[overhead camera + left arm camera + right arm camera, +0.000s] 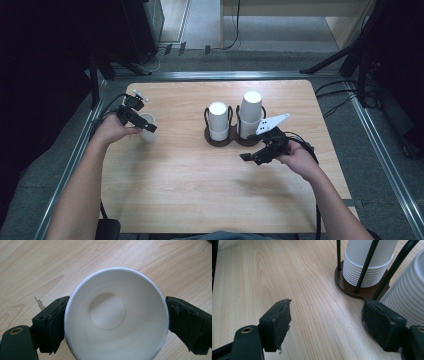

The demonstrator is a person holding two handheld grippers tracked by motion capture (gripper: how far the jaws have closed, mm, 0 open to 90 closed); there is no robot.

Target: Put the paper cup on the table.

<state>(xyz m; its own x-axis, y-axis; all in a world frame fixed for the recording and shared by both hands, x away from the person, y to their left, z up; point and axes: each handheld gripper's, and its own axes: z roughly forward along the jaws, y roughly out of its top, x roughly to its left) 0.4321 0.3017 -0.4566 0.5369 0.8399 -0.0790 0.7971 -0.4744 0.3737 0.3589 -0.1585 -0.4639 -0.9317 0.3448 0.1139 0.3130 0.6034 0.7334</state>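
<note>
Table [200, 190]: light wood top. Your forearms come in from the near edge, one on each side.
Left gripper [141, 121]: you hold it at the far left of the table, over a single paper cup.
Left gripper, its own view [115, 322]: the camera looks straight down into the cup. One black jaw sits on each side of the rim, pads against or just beside the wall. The jaws are spread to the cup's width and bracket it; I cannot tell for sure whether they press it.
Single cup [148, 126]: white, upright, mouth up, empty inside [116, 315]. It stands on the wood at the left, well apart from the holder.
Cup holder [220, 140]: dark brown base at table centre with thin black wire uprights. It has two bays side by side.
Left stack [218, 120]: white cups nested mouth down in the left bay, the shorter of the two.
Right stack [250, 112]: taller, in the right bay.
Right gripper [256, 156]: you hold it just near of the holder's right bay, low over the wood.
Right gripper, its own view [327, 325]: jaws wide apart with bare table between them. The holder base [352, 288] and the ribbed rims of a stack [367, 267] are ahead, and a second stack [409, 300] is just behind the right-hand jaw.
</note>
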